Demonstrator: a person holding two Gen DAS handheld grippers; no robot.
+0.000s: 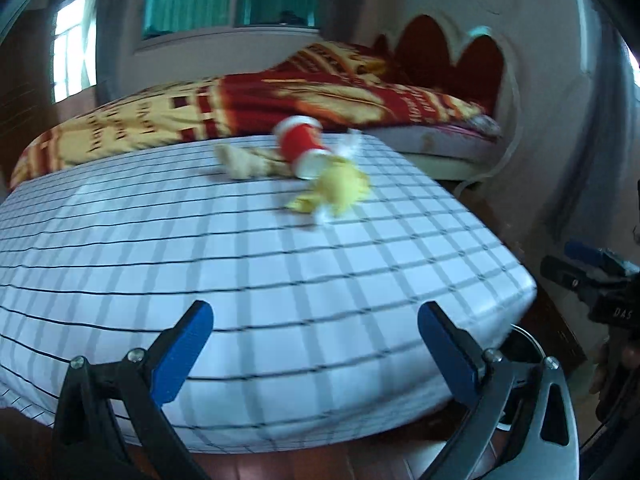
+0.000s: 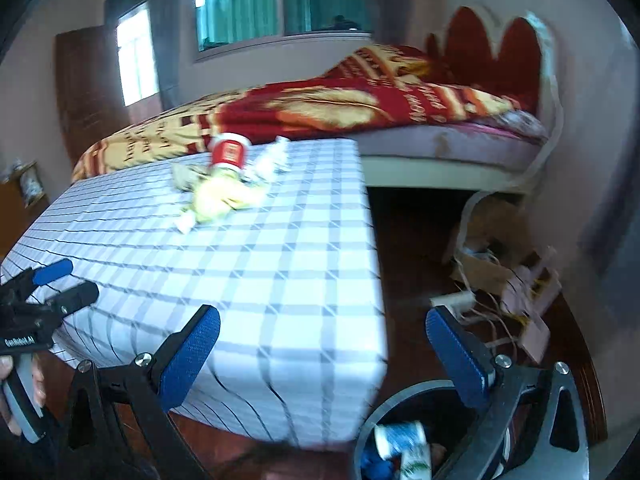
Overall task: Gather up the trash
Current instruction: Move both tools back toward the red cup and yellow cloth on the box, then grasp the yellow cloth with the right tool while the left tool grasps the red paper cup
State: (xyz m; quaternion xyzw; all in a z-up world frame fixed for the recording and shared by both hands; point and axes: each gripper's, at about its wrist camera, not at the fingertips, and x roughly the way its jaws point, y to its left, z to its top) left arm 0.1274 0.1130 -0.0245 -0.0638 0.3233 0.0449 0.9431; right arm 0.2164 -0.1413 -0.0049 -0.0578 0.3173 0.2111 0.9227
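Note:
A red paper cup (image 1: 301, 145) lies on its side at the far end of the checked table (image 1: 200, 264), with a yellow crumpled wrapper (image 1: 338, 192), a tan crumpled scrap (image 1: 240, 160) and white paper (image 1: 352, 145) around it. The right wrist view shows the same cup (image 2: 229, 153) and yellow wrapper (image 2: 218, 200). My left gripper (image 1: 316, 344) is open and empty over the table's near edge. My right gripper (image 2: 324, 348) is open and empty above the table's right corner, over a dark bin (image 2: 384, 412) that holds a blue-and-white cup (image 2: 400, 438).
A bed (image 2: 440, 148) with a red and yellow blanket (image 1: 240, 100) stands behind the table. Cardboard scraps, a power strip and cables (image 2: 500, 288) lie on the dark wooden floor to the right. The other gripper shows at the left edge (image 2: 44, 296).

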